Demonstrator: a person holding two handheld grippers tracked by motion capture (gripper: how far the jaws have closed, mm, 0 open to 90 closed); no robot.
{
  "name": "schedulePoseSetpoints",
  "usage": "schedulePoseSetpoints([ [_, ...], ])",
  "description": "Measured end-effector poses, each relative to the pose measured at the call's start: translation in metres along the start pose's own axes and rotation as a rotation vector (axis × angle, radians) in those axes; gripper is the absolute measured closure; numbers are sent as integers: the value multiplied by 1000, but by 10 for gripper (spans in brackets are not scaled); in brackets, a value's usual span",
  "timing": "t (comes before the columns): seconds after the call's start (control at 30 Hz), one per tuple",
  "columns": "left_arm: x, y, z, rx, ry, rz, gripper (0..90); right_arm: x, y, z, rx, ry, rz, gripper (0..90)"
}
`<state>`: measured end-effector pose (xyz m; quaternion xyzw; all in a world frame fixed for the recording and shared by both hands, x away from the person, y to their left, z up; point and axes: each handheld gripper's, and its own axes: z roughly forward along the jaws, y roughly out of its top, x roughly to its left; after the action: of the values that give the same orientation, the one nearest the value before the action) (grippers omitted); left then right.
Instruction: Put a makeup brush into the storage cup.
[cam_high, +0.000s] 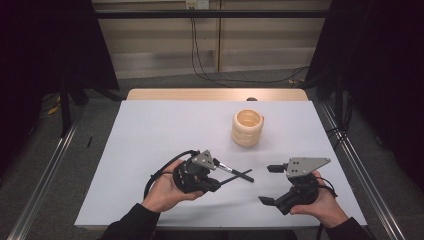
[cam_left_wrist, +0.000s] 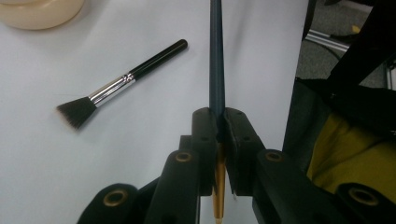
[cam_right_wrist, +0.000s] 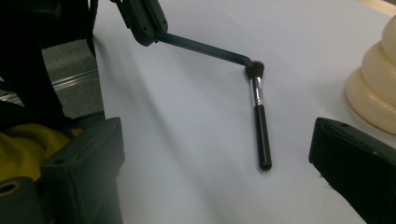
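On the white table (cam_high: 150, 150), the left gripper (cam_left_wrist: 218, 128) had its jaws clamped tight on a thin dark-handled brush (cam_left_wrist: 216, 56), just beside a black makeup brush (cam_left_wrist: 122, 84). Right gripper (cam_high: 270, 184) hung wide open, holding nothing.

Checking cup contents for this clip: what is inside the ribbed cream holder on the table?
In the high view, the ribbed cream holder shows an open mouth with bare inner wall and no brush inside; its bottom is hidden by the rim.

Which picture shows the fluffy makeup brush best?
The left gripper view: the makeup brush lies whole on the white table, bristles, silver collar and black handle all clear. The right gripper view shows it whole too, farther away. In the high view the left tongs partly cover it.
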<state>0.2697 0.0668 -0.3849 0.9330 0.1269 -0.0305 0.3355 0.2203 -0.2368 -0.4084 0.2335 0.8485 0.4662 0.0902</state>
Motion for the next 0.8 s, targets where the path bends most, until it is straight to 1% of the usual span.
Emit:
schedulePoseSetpoints([
  [0.03,0,0,1,9,12,1,834,-1,1,1,11,5,-2,34],
  [0.07,0,1,2,10,15,-4,834,-1,2,2,17,11,-6,39],
  [0.13,0,1,4,19,8,-4,834,-2,4,5,43,15,-23,46],
  [0.17,-1,2,5,31,7,4,834,-3,5,6,51,24,-29,45],
  [0.2,-3,2,6,33,14,3,834,-3,6,7,60,39,-32,57],
  [0.27,-4,3,8,49,0,16,834,-2,8,7,76,54,-51,105],
  [0.3,-5,3,8,56,1,18,834,-3,8,8,89,58,-66,118],
  [0.33,-5,3,9,72,2,19,834,-3,9,9,99,67,-70,134],
  [0.37,-6,3,12,77,-3,21,834,-3,9,10,105,77,-77,161],
  [0.4,-7,3,13,94,-9,47,834,-4,10,11,118,83,-88,178],
  [0.43,-8,3,15,99,-13,53,834,-4,11,12,126,90,-102,192],
  [0.47,-8,3,15,111,-15,59,834,-5,12,13,133,105,-108,224],
  [0.5,-8,3,16,122,-19,72,834,-6,12,13,133,113,-116,245],
  [0.57,-9,3,18,123,-21,53,834,-6,14,15,137,137,-131,306],
  [0.6,-8,4,19,139,-26,78,834,-6,15,15,149,147,-140,324],
  [0.63,-10,4,20,133,-28,52,834,-6,16,16,165,150,-150,328],
  [0.7,-10,5,21,150,-24,76,834,-7,17,18,178,151,-152,365],
  [0.73,-9,5,22,151,-29,87,834,-8,17,19,189,172,-153,394],
  [0.77,-10,6,23,157,-30,75,834,-8,18,20,195,172,-159,417],
  [0.8,-10,6,24,160,-33,78,834,-8,18,21,204,169,-163,428],
])
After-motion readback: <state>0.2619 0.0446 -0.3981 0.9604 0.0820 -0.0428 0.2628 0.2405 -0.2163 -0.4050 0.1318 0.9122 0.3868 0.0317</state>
